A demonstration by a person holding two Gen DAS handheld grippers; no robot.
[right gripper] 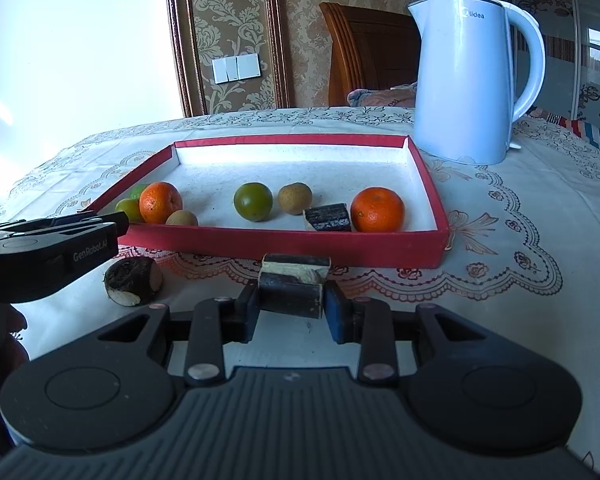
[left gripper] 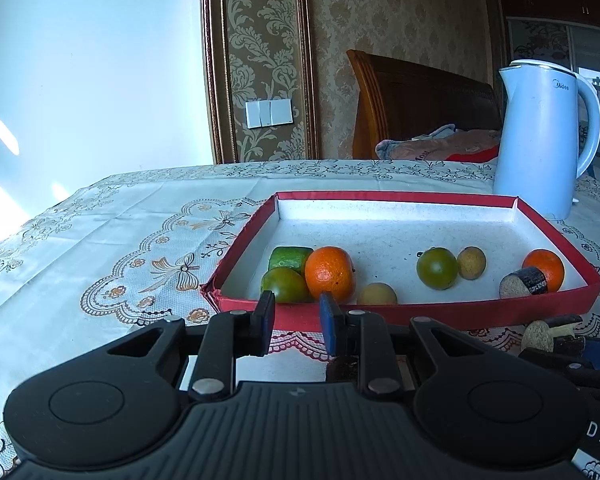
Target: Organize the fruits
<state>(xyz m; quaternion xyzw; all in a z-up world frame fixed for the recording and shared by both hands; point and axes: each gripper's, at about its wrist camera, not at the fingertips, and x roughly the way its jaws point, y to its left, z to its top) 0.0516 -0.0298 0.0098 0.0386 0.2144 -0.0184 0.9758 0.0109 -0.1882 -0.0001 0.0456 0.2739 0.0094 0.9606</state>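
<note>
Left claw (left gripper: 296, 320): hovering just before the tray's near wall, jaws parted a little, gripping nothing.
Right claw (right gripper: 290, 308): closing on a dark cane piece (right gripper: 291, 295), both pads pressing its ends, just before the tray.
Second cane piece (right gripper: 294, 266): lying right behind the gripped one, touching it, on the surface.
Tray (right gripper: 284, 244): red, shallow, sitting on the surface (right gripper: 500, 280) in front of both claws.
Left group in tray: 1 orange (left gripper: 330, 274) touching 2 green fruits (left gripper: 286, 285) and sitting beside 1 tan fruit (left gripper: 377, 294).
Middle of tray: 1 green fruit (right gripper: 253, 201) sitting beside 1 tan fruit (right gripper: 295, 198).
Right of tray: 1 orange (right gripper: 377, 209) touching 1 cane piece (right gripper: 327, 217).
Dark round fruit (right gripper: 133, 281): lying on the surface outside the tray, under the left claw's body.
Kettle (right gripper: 466, 80): white, standing upright behind the tray's far right corner.
</note>
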